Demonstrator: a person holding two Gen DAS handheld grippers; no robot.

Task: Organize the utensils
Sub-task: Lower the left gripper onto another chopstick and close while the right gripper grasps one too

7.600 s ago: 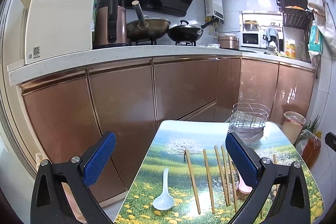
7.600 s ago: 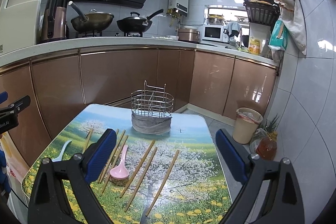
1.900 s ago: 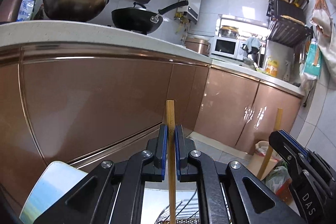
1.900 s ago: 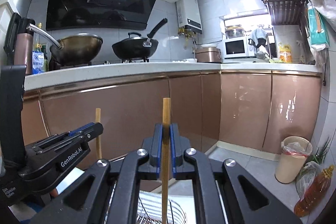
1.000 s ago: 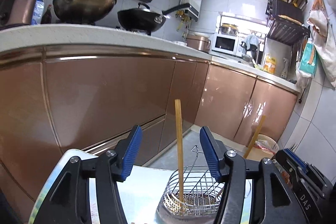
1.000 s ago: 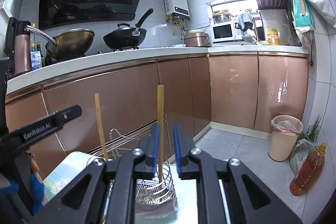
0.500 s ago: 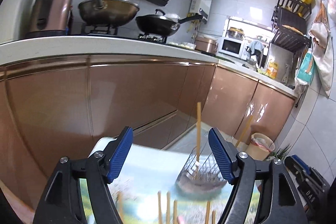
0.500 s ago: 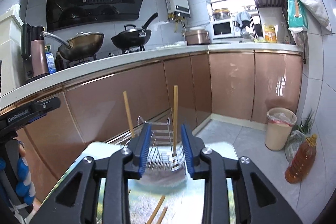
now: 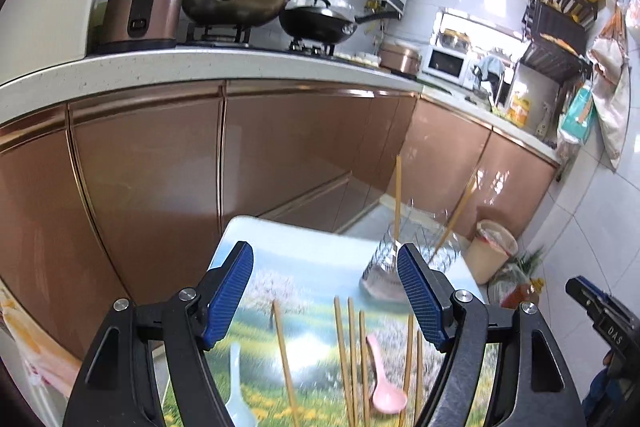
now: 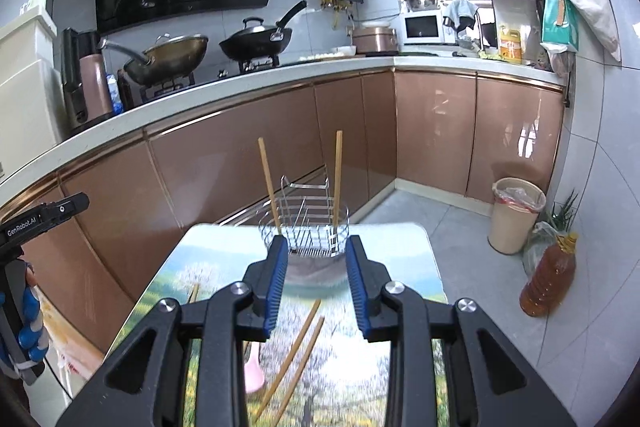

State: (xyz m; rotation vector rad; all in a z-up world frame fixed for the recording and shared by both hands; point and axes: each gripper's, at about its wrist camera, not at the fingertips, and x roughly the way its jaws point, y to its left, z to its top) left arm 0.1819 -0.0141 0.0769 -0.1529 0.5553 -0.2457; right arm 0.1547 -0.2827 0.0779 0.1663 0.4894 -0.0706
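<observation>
Left gripper: your left gripper (image 9: 325, 297) has its blue-padded jaws spread wide with nothing between them; they have just been opening. It hovers above the near part of the bench.
Right gripper: your right gripper (image 10: 317, 285) has its jaws parted by a narrower gap, gripping nothing; they too have just been opening. It points at the basket.
Bench: the small bench with a printed landscape top of green meadow and white blossoming trees (image 10: 408, 251) stands in front of the kitchen cabinets.
Loose utensils: in the left view, a pale blue ceramic soup spoon (image 9: 237, 401) lies nearest, at the left. One light wooden chopstick (image 9: 285, 359) lies alone to its right. Further right lies a cluster of light wooden chopsticks (image 9: 352, 351), and a pink plastic spoon (image 9: 385, 383) rests among them. All lie flat on the bench, pointing roughly away from you.
Basket: the round silver wire utensil basket (image 10: 304, 233) stands at the far end of the bench.
Sorted utensils: two light wooden chopsticks stand in the basket, one on the left side leaning left (image 10: 267, 179), one on the right nearly upright (image 10: 338, 179).
Background: brown glossy cabinets (image 10: 432, 131) run behind the bench; a beige waste bin (image 10: 514, 215) stands on the floor at the right.
</observation>
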